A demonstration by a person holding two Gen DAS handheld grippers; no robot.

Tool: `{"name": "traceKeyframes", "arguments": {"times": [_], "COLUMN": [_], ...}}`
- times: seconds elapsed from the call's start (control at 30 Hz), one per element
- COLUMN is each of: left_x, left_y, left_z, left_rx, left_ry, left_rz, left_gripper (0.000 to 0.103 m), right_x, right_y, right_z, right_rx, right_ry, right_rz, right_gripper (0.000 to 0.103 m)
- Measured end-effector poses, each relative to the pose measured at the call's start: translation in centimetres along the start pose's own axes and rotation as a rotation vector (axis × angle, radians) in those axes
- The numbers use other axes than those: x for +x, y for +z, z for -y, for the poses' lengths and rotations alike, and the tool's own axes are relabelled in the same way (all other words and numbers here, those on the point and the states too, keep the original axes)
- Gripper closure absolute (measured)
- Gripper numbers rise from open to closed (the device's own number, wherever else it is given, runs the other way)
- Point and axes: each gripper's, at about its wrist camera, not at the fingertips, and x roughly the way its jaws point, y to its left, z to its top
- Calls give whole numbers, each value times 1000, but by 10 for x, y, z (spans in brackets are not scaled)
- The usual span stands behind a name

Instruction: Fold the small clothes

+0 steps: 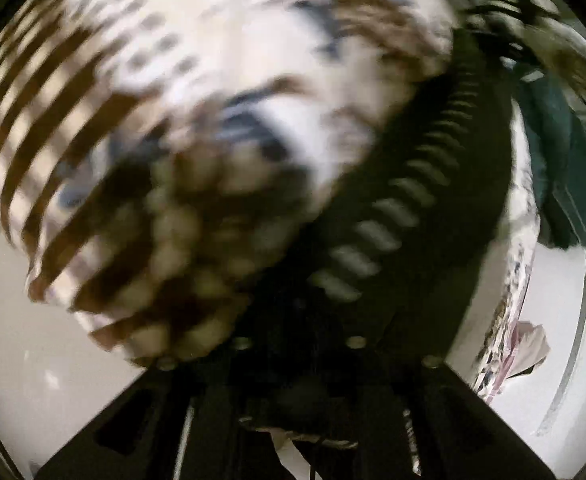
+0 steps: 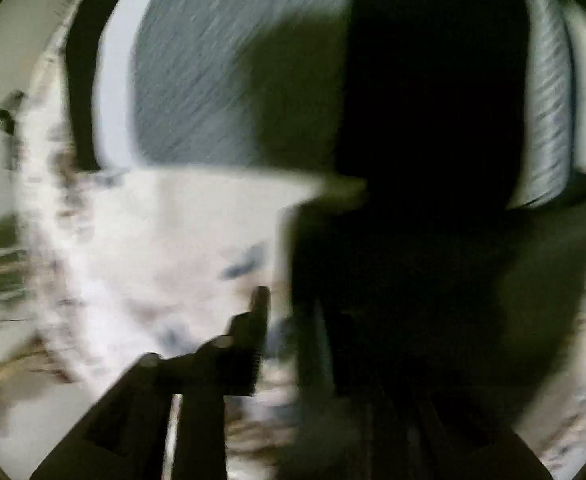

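- Both views are heavily smeared; fine detail is lost.
- Left wrist view: the small garment (image 1: 181, 128), white cloth with brown stripes and dark blotchy print, fills most of the view. It is bunched close to the lens.
- The left gripper (image 1: 313, 168) points steeply down. One black finger (image 1: 393, 208) with pale ridges on its pad shows clearly and runs diagonally up to the right. The other finger is buried under the striped cloth.
- Cloth lies against the ridged pad's inner side. With one finger hidden, I cannot tell whether the left gripper is clamped on the garment or slack.
- The pale surface (image 1: 9, 312) shows below left of the garment.
- At the right edge, a dark teal cloth (image 1: 557, 168) sits apart from the striped piece. A strip of floral-printed cloth (image 1: 509, 300) runs below it.
- Right wrist view: the right gripper (image 2: 281, 308) stands released, with a gap between its slim left finger (image 2: 253, 332) and the broad dark mass on the right.
- No cloth is seen pinched in that gap; white printed fabric (image 2: 153, 264) lies beneath it.
- A grey ribbed textile (image 2: 233, 60) fills the upper middle of this view.
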Motion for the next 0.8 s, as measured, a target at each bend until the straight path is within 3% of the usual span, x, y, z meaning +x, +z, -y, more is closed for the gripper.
{"name": "traceKeyframes", "arguments": {"times": [0.03, 0.1, 0.2, 0.23, 0.3, 0.4, 0.5, 0.63, 0.7, 0.8], "left_x": [-3, -10, -20, -22, -28, -31, -35, -30, -25, -16], "left_y": [-2, -8, -16, -18, -21, -20, -17, -14, -15, -17], "left_z": [-9, -21, -32, -34, -36, -35, -23, 2, 15, 39], "left_rx": [-11, -20, -35, -36, -37, -30, 6, 67, 86, 129], "left_ry": [-18, 2, -10, -12, -6, 14, 56, 78, 80, 103], "left_rz": [3, 3, 0, 3, 10, 18, 32, 54, 56, 61], "left_gripper": [87, 68, 51, 50, 50, 50, 50, 50, 50, 50], "right_x": [-5, -8, 10, 26, 68, 113, 106, 66, 42, 5], "right_y": [-16, -49, -130, -160, -213, -266, -283, -300, -314, -344], "right_z": [2, 9, 36, 48, 63, 57, 49, 98, 127, 175], "right_rx": [-10, -47, -44, -7, 85, 178, 185, 291, 281, 240], "right_ry": [37, 54, -45, -38, 34, 217, 401, 699, 689, 555], "right_rz": [2, -9, -75, -122, -254, -353, -332, -290, -237, -145], "right_gripper": [57, 56, 55, 55, 55, 54, 51, 51, 51, 51]}}
